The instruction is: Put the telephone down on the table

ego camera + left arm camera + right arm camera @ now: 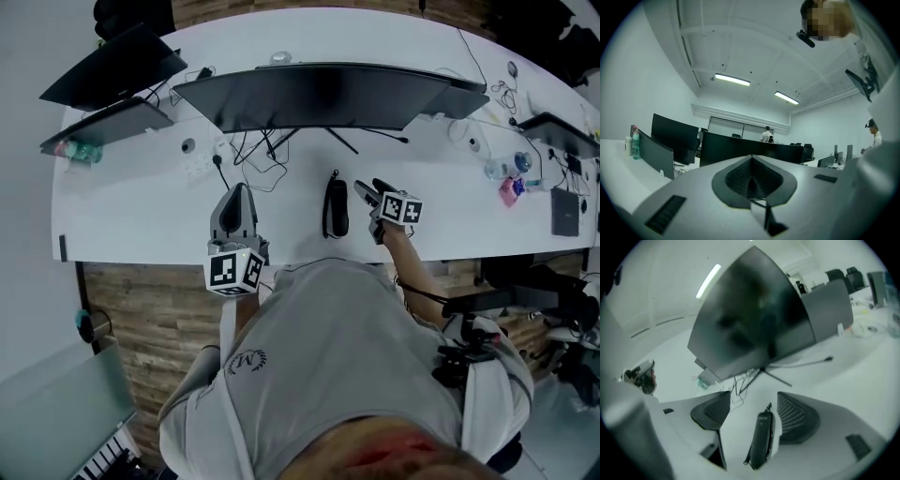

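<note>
Head view, L to R. (a) Left gripper [240, 193]: stands over the white table [131, 211] near its front edge, marker cube toward me. In its own view the left gripper [751, 177] has its jaws pressed together w/ nothing between them, aimed up at the room and ceiling lights. (b) Telephone [336, 208]: 1 only, a slim dark elongated handset lying flat on the table, long axis running away from me, between the 2 grippers and just beside the right one. In the right gripper view the telephone [761, 439] shows a darker face, a paler side edge and a thin loop at its far end. (c) Right gripper [371, 190]: in its own view I see the right gripper [751, 411] w/ jaws wide apart, gripping nothing; the handset appears in the gap, nearer the right pad [794, 416]. I can't tell if they touch. Counts: grippers 2, telephone 1, monitors [319, 94] at least 4 along the far side.
</note>
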### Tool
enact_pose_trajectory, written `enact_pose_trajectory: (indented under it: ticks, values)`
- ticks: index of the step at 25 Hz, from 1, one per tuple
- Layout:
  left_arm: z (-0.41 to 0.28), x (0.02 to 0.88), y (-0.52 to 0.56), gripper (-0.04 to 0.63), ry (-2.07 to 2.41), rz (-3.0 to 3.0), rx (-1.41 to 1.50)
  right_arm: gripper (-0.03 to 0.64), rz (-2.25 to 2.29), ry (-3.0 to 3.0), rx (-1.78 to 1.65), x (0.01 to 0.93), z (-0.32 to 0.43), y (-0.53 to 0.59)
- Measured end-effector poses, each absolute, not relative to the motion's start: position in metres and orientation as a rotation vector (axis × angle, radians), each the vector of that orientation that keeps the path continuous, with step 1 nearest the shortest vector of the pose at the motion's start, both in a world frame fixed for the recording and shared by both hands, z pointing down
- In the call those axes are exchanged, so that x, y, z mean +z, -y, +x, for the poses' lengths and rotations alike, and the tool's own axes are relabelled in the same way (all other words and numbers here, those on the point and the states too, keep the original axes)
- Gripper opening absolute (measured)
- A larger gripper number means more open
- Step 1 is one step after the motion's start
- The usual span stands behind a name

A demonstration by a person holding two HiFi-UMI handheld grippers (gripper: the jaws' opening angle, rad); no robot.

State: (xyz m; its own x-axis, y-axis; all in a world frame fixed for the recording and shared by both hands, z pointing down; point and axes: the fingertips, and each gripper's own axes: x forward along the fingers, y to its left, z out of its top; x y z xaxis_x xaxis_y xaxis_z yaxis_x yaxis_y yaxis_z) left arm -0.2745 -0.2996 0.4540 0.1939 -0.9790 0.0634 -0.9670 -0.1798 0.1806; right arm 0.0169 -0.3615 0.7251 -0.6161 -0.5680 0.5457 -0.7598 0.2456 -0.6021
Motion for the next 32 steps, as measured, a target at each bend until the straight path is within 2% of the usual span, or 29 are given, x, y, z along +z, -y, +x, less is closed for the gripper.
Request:
enact_pose_trajectory:
  ticks: [7,12,17,25,26,27,32]
  values:
    - [-0.289,0.432,0.316,0.011,1.895,2.333,-0.122,0.305,1.584,2.564,0.590,0.517,0.061,0.406]
    - [-0.277,0.407,0.324,0.011,1.860,2.432,-0.131,0.305,1.691,2.638,0.205,0.413,0.072,0.391]
    - [-0.261,0.389,0.334,0.011,1.813,2.544,-0.146,0.305,1.641,2.677,0.018,0.367,0.055,0.370]
    - [-0.251,0.403,0.338,0.011,1.725,2.554,-0.186,0.304,1.483,2.724,0.094,0.372,0.031,0.357]
    - [-0.252,0.407,0.339,0.011,1.721,2.548,-0.186,0.227,1.453,2.742,0.098,0.372,0.027,0.355]
    - [-0.254,0.412,0.339,0.010,1.718,2.540,-0.184,0.014,1.450,2.752,0.082,0.370,0.025,0.352]
    - [-0.262,0.421,0.339,0.010,1.719,2.507,-0.178,0.014,1.514,2.725,0.070,0.367,0.027,0.352]
